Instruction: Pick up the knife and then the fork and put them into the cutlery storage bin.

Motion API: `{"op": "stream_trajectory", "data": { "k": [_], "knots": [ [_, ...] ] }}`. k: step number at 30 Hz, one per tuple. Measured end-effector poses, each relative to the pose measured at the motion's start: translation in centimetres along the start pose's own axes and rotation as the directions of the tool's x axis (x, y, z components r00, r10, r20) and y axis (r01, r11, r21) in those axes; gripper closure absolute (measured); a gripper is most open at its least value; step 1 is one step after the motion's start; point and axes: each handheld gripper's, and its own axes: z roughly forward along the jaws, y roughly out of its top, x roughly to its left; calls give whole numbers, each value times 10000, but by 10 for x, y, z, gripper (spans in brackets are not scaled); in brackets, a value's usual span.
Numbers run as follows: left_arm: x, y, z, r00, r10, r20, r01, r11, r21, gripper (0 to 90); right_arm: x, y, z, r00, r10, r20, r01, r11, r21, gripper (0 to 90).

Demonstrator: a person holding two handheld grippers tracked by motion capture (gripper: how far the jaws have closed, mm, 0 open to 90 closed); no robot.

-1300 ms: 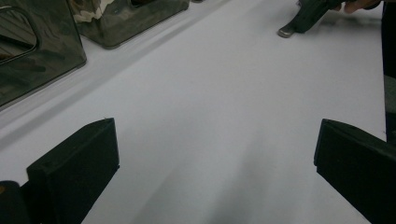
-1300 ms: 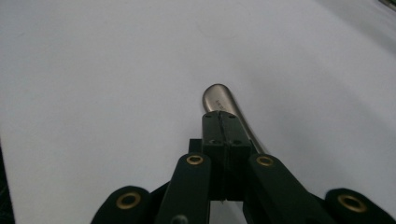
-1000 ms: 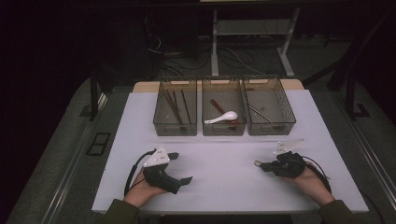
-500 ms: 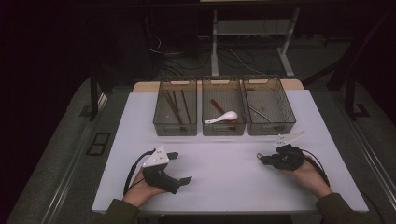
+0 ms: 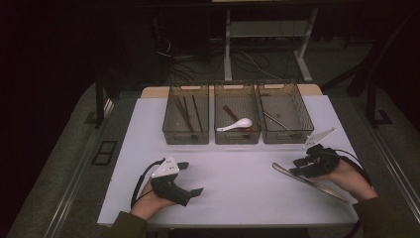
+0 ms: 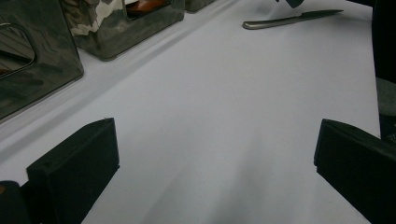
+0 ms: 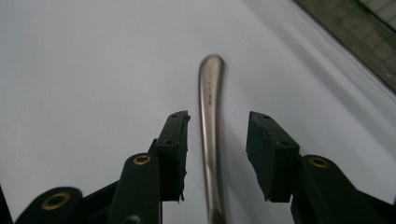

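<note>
A steel table knife (image 5: pixel 327 189) lies flat on the white table (image 5: pixel 237 168) at the right, its handle end (image 7: pixel 210 88) pointing left. My right gripper (image 5: pixel 295 167) hovers over the handle. Its jaws have just been opening and now stand apart on either side of the knife (image 7: pixel 212 186) without the pads (image 7: pixel 175 140) touching it. My left gripper (image 5: pixel 192 178) rests at the front left, wide open with bare table between its jaws (image 6: pixel 212 158). From there the knife (image 6: pixel 289 19) shows far off.
Three mesh bins stand in a row at the back: the left bin (image 5: pixel 171 119) holds dark chopsticks, the middle bin (image 5: pixel 236 138) a white spoon (image 5: pixel 236 125), the right bin (image 5: pixel 302 116) a metal utensil. A stretch of bare white table separates my grippers.
The right gripper's jaws have parted and the hand has lifted a little toward the bins. The knife now lies loose on the table beneath it. The left gripper has stayed put.
</note>
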Motion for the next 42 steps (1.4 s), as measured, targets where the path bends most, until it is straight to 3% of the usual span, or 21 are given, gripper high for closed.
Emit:
{"op": "stream_trajectory", "data": {
  "k": [4, 7, 11, 15, 23, 28, 33, 42],
  "knots": [
    [0, 0, 0, 10000, -5, 5, 5, 10000, 6, 0, -2, 4, 0, 9985, -526, 151, 505, 9921, 1148, 583],
    [0, 0, 0, 10000, 13, 6, -13, 10000, 28, 0, -4, 7, 3, 9939, -1096, 119, 1047, 9717, 2117, 594],
    [0, 0, 0, 10000, -3, 19, 3, 10000, 19, 0, -3, 10, 10, 9900, -1409, -53, 1364, 9477, 2884, 617],
    [0, 0, 0, 10000, -14, 29, 14, 10000, 9, 0, 0, 13, 15, 9844, -1750, -174, 1710, 9291, 3279, 644],
    [0, 0, 1, 10000, 8, 82, -8, 10000, 61, 0, 6, 18, 18, 9828, -1843, -123, 1743, 9039, 3906, 718],
    [0, 0, 1, 10000, -1, 84, 1, 10000, 64, 0, 7, 19, 20, 9810, -1936, -152, 1827, 8939, 4094, 742],
    [0, -1, 1, 10000, -18, 82, 17, 10000, 79, 0, 9, 19, 26, 9748, -2229, -4, 1999, 8736, 4437, 750],
    [-1, -1, 2, 10000, -21, 60, 21, 10000, 87, 0, 11, 22, 29, 9780, -2072, 225, 1723, 8646, 4720, 789]
  ]
}}
